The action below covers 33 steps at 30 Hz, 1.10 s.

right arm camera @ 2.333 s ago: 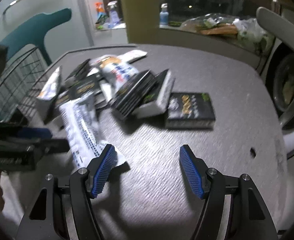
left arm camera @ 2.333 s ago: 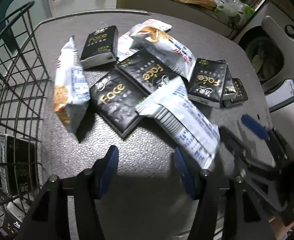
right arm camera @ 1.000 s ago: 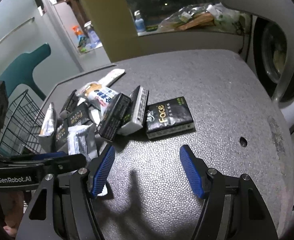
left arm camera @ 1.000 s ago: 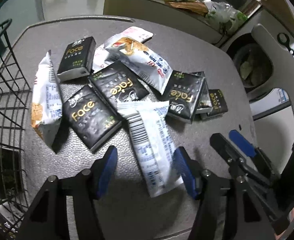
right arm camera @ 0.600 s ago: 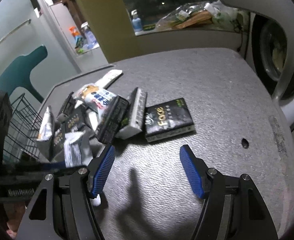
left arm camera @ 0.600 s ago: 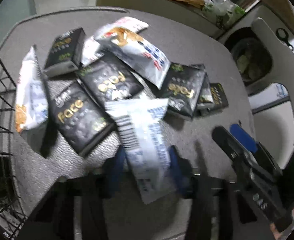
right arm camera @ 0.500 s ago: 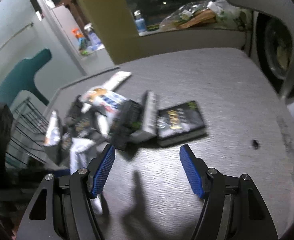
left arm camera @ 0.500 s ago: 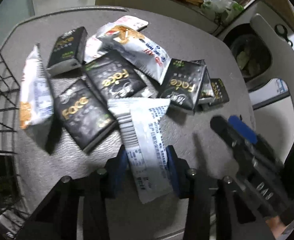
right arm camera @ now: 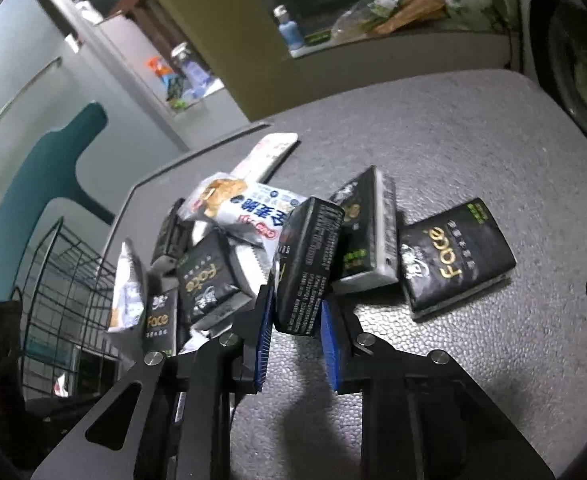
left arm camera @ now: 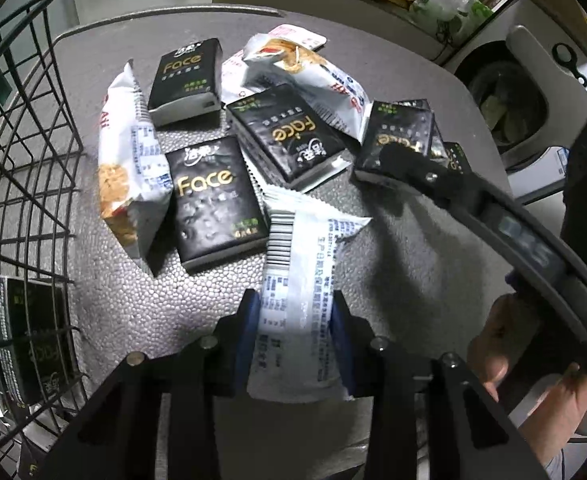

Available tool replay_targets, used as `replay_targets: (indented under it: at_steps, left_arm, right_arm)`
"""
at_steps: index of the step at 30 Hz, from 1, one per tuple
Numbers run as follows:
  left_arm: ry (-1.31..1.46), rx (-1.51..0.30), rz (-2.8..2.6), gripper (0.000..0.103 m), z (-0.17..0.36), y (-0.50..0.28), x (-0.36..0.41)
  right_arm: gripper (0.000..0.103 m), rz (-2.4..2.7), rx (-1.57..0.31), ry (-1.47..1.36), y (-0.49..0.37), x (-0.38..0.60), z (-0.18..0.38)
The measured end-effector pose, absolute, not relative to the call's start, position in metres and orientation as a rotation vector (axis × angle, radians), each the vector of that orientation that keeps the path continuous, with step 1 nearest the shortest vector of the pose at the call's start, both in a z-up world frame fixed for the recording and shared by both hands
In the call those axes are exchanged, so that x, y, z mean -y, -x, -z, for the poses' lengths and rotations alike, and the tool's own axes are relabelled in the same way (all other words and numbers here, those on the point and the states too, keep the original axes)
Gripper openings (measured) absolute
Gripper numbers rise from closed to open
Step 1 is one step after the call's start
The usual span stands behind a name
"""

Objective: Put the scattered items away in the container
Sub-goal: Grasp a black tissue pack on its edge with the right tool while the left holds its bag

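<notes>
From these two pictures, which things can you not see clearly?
- Left view: basket contents, cut off by the edge.
- Left view: snack bag lower end, hidden between the left gripper's fingers.
- Right view: tissue pack front, turned away; right gripper closing on it.

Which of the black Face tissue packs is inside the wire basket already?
The black pack standing behind the bars of the wire basket, at the left edge of the left claw's view. All the other black packs lie on the grey table.
</notes>
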State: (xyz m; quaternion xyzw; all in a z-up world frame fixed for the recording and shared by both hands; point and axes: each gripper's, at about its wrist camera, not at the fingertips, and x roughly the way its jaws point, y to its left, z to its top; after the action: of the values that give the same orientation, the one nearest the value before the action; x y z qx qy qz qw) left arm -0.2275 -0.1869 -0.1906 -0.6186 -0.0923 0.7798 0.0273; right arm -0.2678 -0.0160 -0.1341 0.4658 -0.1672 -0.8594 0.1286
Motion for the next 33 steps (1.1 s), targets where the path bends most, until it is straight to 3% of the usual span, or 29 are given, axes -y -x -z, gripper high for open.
replay_targets:
  at_steps: [12,25,33]
  left_arm:
    - [1.913,0.256,-2.413,0.039,0.184,0.221,0.196]
    - [1.906,0.242,-2.446,0.039,0.185,0.225,0.207]
    - [1.911,0.197,-2.447,0.038,0.199,0.256,0.152]
  right_arm:
    - [0.02,2.55,0.141,-1.524,0.198,0.005,0.116]
    - [0.021,2.595,0.155,-1.426,0.208,0.012,0.123]
    - [0.02,2.601,0.128,-1.407,0.205,0.016,0.118]
